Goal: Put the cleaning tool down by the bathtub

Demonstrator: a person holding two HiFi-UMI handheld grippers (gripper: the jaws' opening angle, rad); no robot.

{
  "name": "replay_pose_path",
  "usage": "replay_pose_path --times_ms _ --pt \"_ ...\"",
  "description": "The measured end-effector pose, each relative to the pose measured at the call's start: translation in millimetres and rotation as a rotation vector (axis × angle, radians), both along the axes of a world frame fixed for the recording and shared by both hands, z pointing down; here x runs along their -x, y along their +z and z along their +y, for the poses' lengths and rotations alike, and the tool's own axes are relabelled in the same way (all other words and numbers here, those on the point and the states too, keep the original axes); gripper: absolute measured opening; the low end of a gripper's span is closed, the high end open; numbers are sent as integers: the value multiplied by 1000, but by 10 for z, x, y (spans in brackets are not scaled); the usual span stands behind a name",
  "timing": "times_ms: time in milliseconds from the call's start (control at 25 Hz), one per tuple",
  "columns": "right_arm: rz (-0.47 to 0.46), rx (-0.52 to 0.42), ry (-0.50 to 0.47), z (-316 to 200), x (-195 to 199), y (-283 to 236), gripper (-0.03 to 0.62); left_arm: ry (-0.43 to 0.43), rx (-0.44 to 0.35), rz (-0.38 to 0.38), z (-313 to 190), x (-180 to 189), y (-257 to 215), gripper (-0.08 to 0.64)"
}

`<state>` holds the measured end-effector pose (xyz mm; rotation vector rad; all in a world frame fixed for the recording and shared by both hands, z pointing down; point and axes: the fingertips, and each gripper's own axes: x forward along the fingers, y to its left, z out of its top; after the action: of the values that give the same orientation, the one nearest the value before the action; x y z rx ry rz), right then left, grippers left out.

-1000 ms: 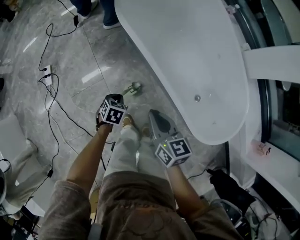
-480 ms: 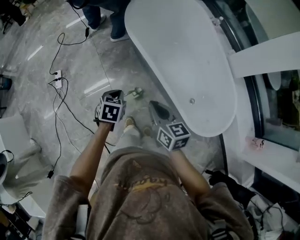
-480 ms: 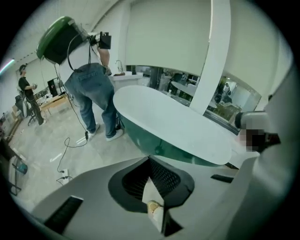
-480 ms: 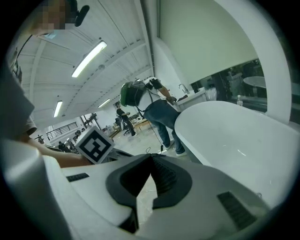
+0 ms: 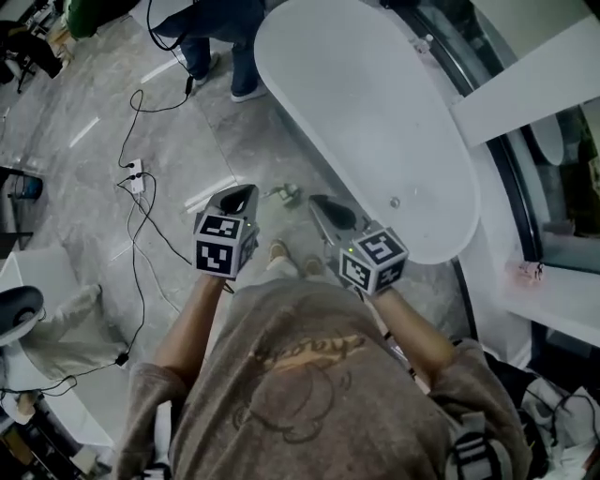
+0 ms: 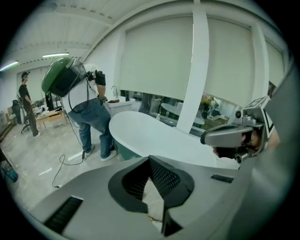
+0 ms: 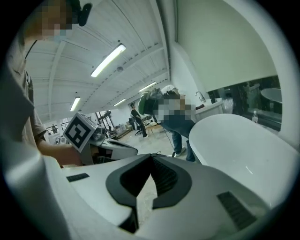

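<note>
L tool [image 5: 236,200] & R tool [image 5: 330,210]: both closed, empty, held above grey floor [image 5: 103,197]. Small cleaning item [image 5: 287,195] lies on floor beside white bathtub [image 5: 375,112].

Bathtub [image 5: 375,122]: plain white. Floor [image 5: 84,216]: grey stone with paler veining and glossy streaks. Cleaning tool [image 5: 284,195]: pale green. Left gripper [image 5: 240,194] and right gripper [image 5: 325,202]: grey shells, black ribbed jaw pads. Marker cubes [image 5: 223,246]: white faces with black square patterns. Cables [image 5: 141,234] black, power strip [image 5: 134,175] white. Bystander's jeans [image 5: 220,28] blue. Wearer's shirt [image 5: 300,375] brown with a faded print.
</note>
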<state>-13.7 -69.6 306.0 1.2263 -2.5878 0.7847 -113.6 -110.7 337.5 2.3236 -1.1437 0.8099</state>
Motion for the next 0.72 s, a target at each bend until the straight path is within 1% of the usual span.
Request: replay_pose_path --times_ms 80,200,280,440,560,720 --pt "-4 -29 -25 15 42 -143 2 7 -41 30 21 1 -220 3" --pt "-16 -77 -55 87 71 -360 1 17 -111 56 87 6 -498 3" --pt "-23 -110 -71 138 55 -501 2 16 -144 74 135 -10 -635 3" --pt "-31 -182 -112 194 59 -760 1 18 -214 106 202 17 -841 3" --pt "-53 -228 -140 204 57 -876 0 45 -288 154 249 4 -970 3" --pt "-76 -275 -184 202 74 -952 0 86 -323 207 316 -52 -1035 3"
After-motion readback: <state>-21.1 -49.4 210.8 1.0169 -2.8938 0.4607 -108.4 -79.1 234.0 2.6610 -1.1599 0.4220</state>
